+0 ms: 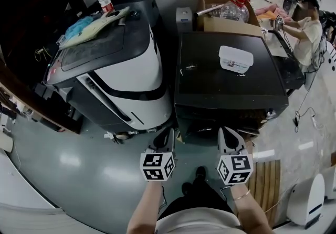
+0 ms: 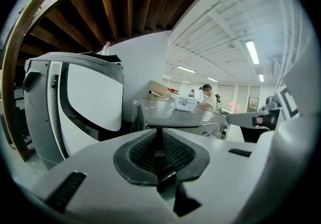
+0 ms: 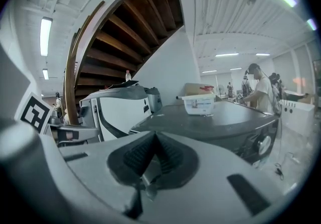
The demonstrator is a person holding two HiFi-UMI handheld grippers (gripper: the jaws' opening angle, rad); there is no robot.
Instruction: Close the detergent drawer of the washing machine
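The left tool (image 1: pixel 165 141) and the right tool (image 1: pixel 229 141) are both standing closed and empty, hovering low in front of the washer (image 1: pixel 210 83). The drawer is presumably sitting in the washer's front panel, below the top's edge; no view is showing it clearly. It is probably light, stiff plastic on a slide, so pressing squarely on its front face should suffice, without gripping.

Lower left: open grey floor (image 1: pixel 79 175).
Centre: white machine (image 1: pixel 131 70) and dark washing machine (image 1: pixel 226 91) leave a narrow gap.
Machine top: white tub (image 1: pixel 235 59).
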